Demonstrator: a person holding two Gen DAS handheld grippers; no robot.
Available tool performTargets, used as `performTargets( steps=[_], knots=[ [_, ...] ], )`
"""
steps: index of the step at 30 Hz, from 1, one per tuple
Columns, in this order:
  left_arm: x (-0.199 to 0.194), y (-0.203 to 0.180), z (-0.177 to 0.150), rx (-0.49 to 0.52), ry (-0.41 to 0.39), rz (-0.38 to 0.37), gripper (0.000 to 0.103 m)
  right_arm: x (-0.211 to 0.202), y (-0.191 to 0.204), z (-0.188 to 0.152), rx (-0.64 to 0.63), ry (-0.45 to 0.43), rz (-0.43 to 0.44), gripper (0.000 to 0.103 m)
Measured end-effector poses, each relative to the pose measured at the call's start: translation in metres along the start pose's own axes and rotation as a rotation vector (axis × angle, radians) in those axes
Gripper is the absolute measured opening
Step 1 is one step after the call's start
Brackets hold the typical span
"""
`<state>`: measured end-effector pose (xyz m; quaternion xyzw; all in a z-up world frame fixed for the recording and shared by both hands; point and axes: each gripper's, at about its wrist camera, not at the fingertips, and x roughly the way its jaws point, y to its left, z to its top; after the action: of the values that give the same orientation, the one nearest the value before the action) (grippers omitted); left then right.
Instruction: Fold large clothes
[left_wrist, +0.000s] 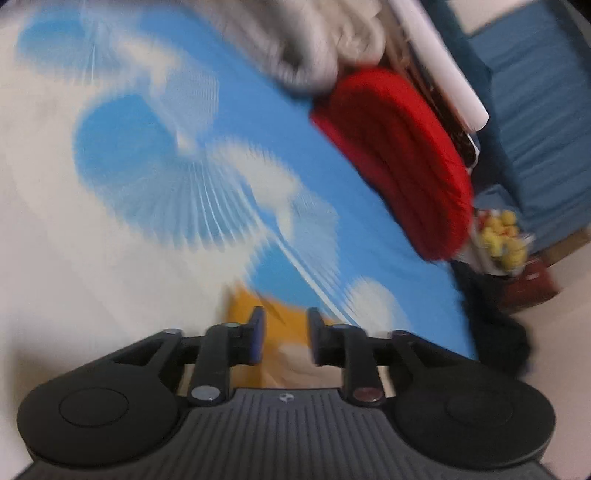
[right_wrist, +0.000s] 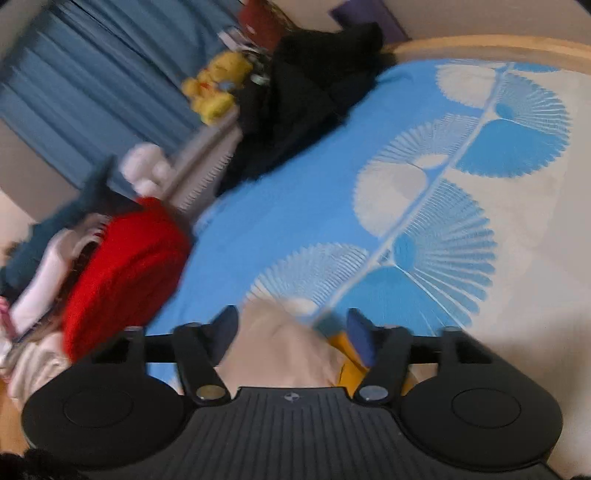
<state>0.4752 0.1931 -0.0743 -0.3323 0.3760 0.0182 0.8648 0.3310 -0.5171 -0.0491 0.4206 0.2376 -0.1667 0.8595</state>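
- Left wrist view looks across a blue bedsheet printed with white fan-shaped leaves (left_wrist: 258, 122); the left gripper (left_wrist: 284, 341) hangs over it with its jaws parted and nothing between the pads.
- Beneath those jaws, at 6 o'clock, lies the yellow and cream garment (left_wrist: 277, 343) — the piece that looks to be in hand. It is blurred, so I cannot tell how far it is folded.
- A folded red knitted garment (left_wrist: 399, 162) sits at 2 o'clock by the bed's edge, with a grey and cream heap of clothes (left_wrist: 325, 48) behind it at 12.
- Over on the other side, the right gripper (right_wrist: 291, 338) is spread wider still, holding nothing; the same garment shows cream and yellow under its pads.
- A black garment (right_wrist: 295, 110) lies crumpled at 12 o'clock in that view.
- My reading: both grippers are between holds, hovering above the garment — next, each needs to come down on an edge and pinch it before any fold.
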Motion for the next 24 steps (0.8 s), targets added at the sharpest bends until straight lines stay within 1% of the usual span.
performTargets(
  steps=[1,2,3,5,6,7,8,10,11,12,13,14,15,16,17,19,21,24],
  knots=[
    [-0.001,0.0,0.003,0.053,-0.036,0.021,0.057,0.001,-0.009,-0.001,-0.02,-0.003,0.015,0.071],
    [-0.001,0.0,0.005,0.102,-0.067,0.025,0.07,0.004,-0.018,-0.004,-0.054,-0.005,0.018,0.072],
    [-0.002,0.0,0.004,0.145,-0.087,0.008,0.078,0.009,-0.026,-0.007,-0.086,0.002,0.007,0.074],
    [0.004,-0.006,0.003,0.231,-0.091,-0.041,0.083,0.021,-0.041,-0.011,-0.114,0.026,-0.027,0.077],
    [0.009,-0.01,0.001,0.265,-0.084,-0.061,0.086,0.028,-0.048,-0.014,-0.106,0.044,-0.042,0.078],
    [0.017,-0.015,-0.001,0.296,-0.065,-0.077,0.086,0.036,-0.053,-0.016,-0.095,0.061,-0.05,0.079],
    [0.025,-0.019,-0.006,0.318,-0.041,-0.087,0.086,0.045,-0.056,-0.019,-0.09,0.085,-0.056,0.079],
    [0.044,-0.028,-0.016,0.363,0.043,-0.101,0.086,0.06,-0.057,-0.026,-0.098,0.126,-0.054,0.082],
    [0.055,-0.032,-0.021,0.388,0.078,-0.097,0.086,0.068,-0.055,-0.031,-0.104,0.145,-0.045,0.084],
    [0.065,-0.036,-0.026,0.416,0.094,-0.077,0.085,0.073,-0.053,-0.035,-0.11,0.164,-0.037,0.084],
    [0.075,-0.041,-0.031,0.447,0.099,-0.039,0.082,0.078,-0.049,-0.039,-0.121,0.184,-0.031,0.081],
    [0.082,-0.043,-0.037,0.475,0.09,-0.01,0.049,0.08,-0.044,-0.043,-0.143,0.197,-0.028,0.071],
    [0.087,-0.047,-0.041,0.505,0.08,0.002,0.004,0.079,-0.038,-0.048,-0.187,0.197,-0.019,0.03],
    [0.088,-0.047,-0.042,0.505,0.08,-0.012,0.003,0.074,-0.03,-0.051,-0.241,0.184,-0.033,0.007],
    [0.084,-0.044,-0.045,0.494,0.055,-0.024,0.003,0.068,-0.023,-0.055,-0.287,0.164,-0.039,0.007],
    [0.075,-0.05,-0.049,0.533,-0.009,-0.035,0.003,0.053,-0.02,-0.058,-0.326,0.116,-0.03,0.003],
    [0.065,-0.054,-0.049,0.553,-0.052,-0.052,0.003,0.034,-0.028,-0.055,-0.287,0.069,-0.03,0.002],
    [0.053,-0.059,-0.044,0.536,-0.087,-0.118,0.003,0.008,-0.045,-0.048,-0.209,0.008,-0.029,0.002]
  ],
)
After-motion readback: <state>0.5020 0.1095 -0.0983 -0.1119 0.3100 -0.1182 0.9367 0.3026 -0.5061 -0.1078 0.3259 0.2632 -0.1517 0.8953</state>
